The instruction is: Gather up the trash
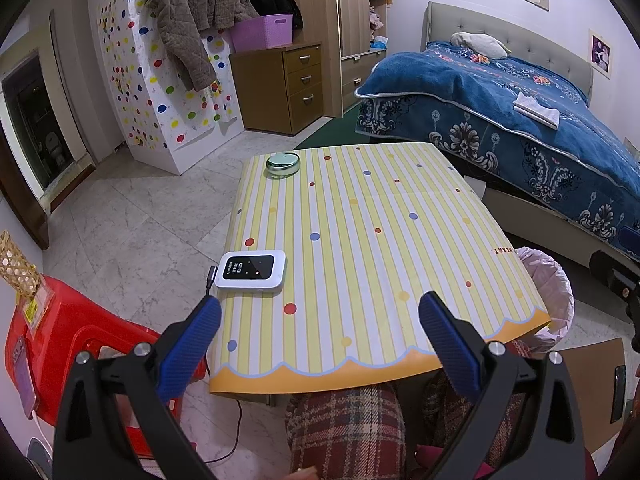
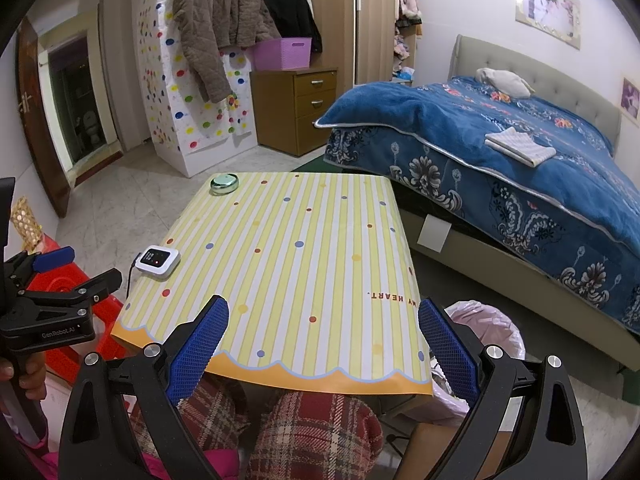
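Observation:
A small table with a yellow striped, dotted cover (image 1: 360,240) (image 2: 288,264) stands before me. On it lie a white pocket device with a dark screen (image 1: 251,269) (image 2: 157,261) and a round green tin (image 1: 283,163) (image 2: 224,184). A bin lined with a pink bag (image 1: 548,292) (image 2: 486,330) stands at the table's near right corner. My left gripper (image 1: 320,320) hovers open over the near edge, nothing between its blue pads. My right gripper (image 2: 323,322) is open too, empty, above the near edge. The left gripper (image 2: 52,276) also shows at the left of the right wrist view, held by a hand.
A red plastic stool (image 1: 68,340) (image 2: 68,292) stands left of the table, with a cable running down from the device. A bed with a blue blanket (image 1: 520,112) (image 2: 500,152) fills the right. A wooden drawer unit (image 1: 288,84) (image 2: 304,108) stands at the back. Plaid-trousered knees (image 1: 348,428) sit under the near edge.

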Motion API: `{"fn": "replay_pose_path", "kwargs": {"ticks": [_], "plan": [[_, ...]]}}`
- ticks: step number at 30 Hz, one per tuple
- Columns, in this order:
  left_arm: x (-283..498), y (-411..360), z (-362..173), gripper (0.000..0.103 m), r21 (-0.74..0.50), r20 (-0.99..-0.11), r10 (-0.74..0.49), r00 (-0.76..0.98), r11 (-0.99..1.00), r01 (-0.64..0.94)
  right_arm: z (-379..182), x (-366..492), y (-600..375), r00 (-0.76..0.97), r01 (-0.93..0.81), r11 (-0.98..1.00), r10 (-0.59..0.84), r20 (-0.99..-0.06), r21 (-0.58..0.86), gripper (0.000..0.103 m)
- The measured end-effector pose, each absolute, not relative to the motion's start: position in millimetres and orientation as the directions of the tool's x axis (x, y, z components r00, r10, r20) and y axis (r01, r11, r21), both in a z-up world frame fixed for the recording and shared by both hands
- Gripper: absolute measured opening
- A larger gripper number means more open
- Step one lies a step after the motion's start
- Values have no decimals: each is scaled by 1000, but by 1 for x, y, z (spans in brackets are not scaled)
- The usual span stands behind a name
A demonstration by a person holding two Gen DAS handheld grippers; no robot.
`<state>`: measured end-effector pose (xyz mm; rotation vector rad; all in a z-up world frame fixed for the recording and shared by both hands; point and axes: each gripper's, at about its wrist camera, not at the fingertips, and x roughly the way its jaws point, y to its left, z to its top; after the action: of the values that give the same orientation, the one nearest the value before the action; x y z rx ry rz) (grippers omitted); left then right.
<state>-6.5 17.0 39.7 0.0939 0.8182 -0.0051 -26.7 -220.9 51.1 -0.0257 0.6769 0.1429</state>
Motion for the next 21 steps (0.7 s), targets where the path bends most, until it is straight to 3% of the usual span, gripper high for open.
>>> {"fn": "replay_pose_path", "kwargs": {"ticks": [21], "plan": [[-6, 18, 38, 96, 79, -730, 31, 682, 996, 40, 50, -28, -221, 769, -138, 990, 122, -627, 22, 94]]}}
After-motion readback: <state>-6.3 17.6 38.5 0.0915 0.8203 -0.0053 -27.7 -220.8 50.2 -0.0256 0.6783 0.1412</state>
